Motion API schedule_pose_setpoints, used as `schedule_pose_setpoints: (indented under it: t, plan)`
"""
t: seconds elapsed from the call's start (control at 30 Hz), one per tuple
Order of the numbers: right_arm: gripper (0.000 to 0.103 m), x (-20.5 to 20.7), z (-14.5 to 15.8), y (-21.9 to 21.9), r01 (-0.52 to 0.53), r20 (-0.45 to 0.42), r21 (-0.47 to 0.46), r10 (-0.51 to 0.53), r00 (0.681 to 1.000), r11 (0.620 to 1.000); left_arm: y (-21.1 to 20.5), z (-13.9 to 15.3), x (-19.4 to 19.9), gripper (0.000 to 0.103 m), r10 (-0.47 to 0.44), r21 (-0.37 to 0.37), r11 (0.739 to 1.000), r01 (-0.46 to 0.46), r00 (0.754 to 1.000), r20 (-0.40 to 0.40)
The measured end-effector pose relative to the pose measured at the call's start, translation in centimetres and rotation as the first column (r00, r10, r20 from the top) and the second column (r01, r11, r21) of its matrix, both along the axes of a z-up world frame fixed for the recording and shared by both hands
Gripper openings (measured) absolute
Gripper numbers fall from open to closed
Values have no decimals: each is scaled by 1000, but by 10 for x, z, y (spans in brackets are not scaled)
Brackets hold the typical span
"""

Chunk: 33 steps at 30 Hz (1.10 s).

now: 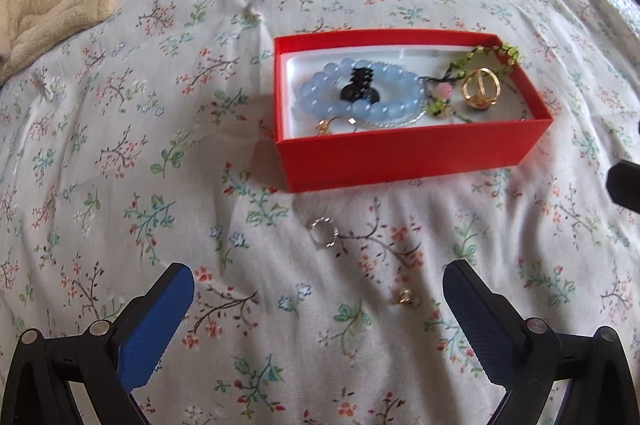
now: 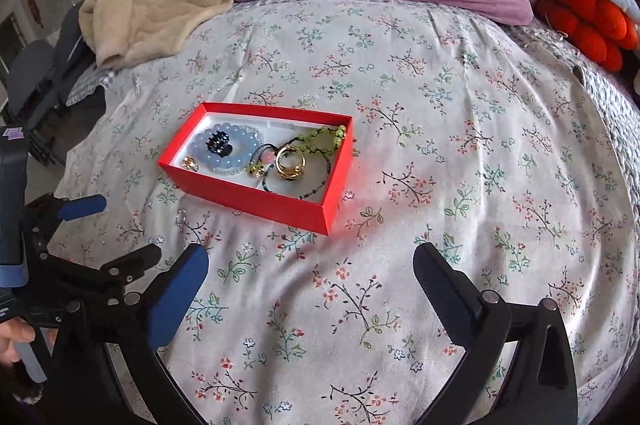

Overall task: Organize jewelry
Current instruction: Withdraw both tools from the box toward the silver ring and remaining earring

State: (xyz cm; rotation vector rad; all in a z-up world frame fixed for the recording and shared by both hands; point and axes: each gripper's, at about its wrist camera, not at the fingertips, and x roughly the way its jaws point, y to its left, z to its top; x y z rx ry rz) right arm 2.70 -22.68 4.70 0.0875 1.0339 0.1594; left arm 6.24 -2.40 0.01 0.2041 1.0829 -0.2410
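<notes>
The red box (image 1: 408,153) is sitting open on the floral bedspread (image 1: 120,145), holding a blue bead bracelet (image 1: 320,105), a black hair claw (image 1: 360,87) and a gold ring (image 1: 480,89). A silver ring (image 1: 323,232) and a small gold piece (image 1: 406,297) are lying loose in front of it — between the left gripper (image 1: 318,309) fingers. Both the left and the right gripper (image 2: 312,289) are standing with jaws wide apart — nothing clamped.

On the bedspread (image 1: 120,145), two rings (image 1: 323,232) lie before the box (image 1: 400,157) holding jewelry.
</notes>
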Motion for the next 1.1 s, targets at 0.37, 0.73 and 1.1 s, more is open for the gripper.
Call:
schedule_pose_setpoints:
  t: [0.37,0.73,1.1]
  plan:
    - [103,-11,-47,12,-122,-120,-124,107,987,985,31,-27,-5,102,-36,3,999,36,998,48]
    - [103,-11,-82,27,-202,-200,-144,171,965,969,26,-59,2,102,-178,42,983,177,983,35]
    - [103,-12,-98,38,-228,-191,-172,194,962,958,6,-58,16,76,-254,-24,966,258,962,100]
